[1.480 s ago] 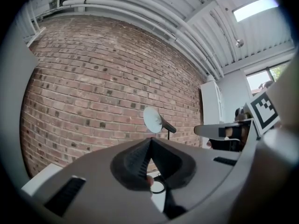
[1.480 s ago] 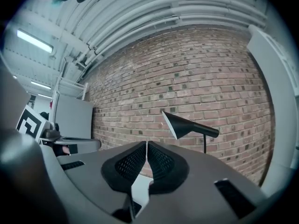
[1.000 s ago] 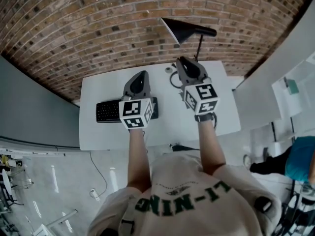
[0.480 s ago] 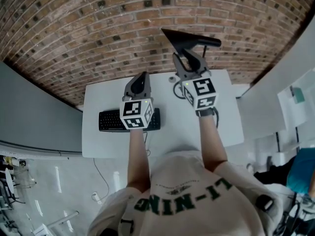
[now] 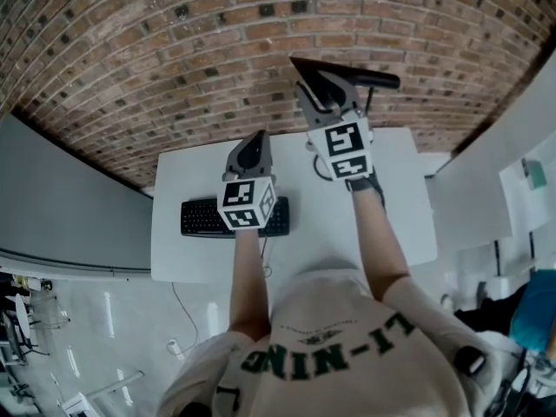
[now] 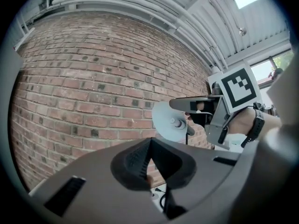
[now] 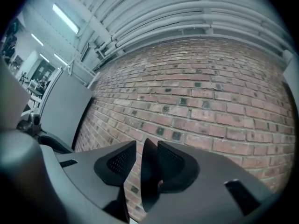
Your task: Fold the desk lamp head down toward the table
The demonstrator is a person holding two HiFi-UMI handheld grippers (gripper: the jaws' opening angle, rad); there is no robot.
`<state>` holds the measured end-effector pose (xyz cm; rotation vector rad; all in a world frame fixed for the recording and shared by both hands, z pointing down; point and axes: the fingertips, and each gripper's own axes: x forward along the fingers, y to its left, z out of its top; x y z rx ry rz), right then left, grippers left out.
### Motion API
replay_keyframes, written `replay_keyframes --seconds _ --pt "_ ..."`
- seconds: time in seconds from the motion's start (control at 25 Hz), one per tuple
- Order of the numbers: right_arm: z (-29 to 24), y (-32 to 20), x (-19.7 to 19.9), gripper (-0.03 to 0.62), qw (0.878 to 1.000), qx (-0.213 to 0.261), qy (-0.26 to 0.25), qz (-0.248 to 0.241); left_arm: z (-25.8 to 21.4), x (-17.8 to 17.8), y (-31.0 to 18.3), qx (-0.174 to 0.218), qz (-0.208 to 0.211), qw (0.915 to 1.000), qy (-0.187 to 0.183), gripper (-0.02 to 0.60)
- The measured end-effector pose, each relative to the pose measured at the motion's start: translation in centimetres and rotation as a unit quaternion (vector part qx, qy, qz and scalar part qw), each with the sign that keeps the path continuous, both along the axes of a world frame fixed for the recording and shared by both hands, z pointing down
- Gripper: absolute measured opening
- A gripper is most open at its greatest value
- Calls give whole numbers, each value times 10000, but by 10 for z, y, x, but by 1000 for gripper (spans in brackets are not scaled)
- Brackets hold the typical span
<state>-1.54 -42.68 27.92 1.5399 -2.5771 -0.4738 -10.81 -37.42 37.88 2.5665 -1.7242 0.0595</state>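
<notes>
Lamp head (image 5: 302,65) rim sits inside the opening jaws of the right gripper (image 5: 323,85); a shallow bite could slip. Left gripper (image 5: 255,139) is pinched closed, empty.

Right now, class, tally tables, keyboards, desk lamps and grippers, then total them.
Table: 1
Keyboard: 1
Desk lamp: 1
Grippers: 2, the left gripper and the right gripper, its fingers opening with the lamp's edge between them
Total: 5

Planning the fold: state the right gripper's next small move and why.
Probably close the right gripper on the lamp shade: its jaws are opening with the rim between them, unpinched, and the shade stands high above the table.
</notes>
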Motion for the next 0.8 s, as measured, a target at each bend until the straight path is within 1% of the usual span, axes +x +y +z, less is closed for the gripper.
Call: replay_keyframes --seconds 0.12,0.24,0.6,0.8 --pt "5 -5 -2 134 9999 -48 100 47 4 0 -2 -51 -43 10000 27 0" --pt "9 -10 1 106 9998 -150 34 111 11 0 -2 -125 -71 9999 36 0" --pt "24 -10 -4 101 9991 -286 251 193 20 -7 -3 -219 -205 9995 84 0" --pt "28 -9 -4 101 9990 -369 190 179 22 -10 -3 -244 -250 9993 88 0"
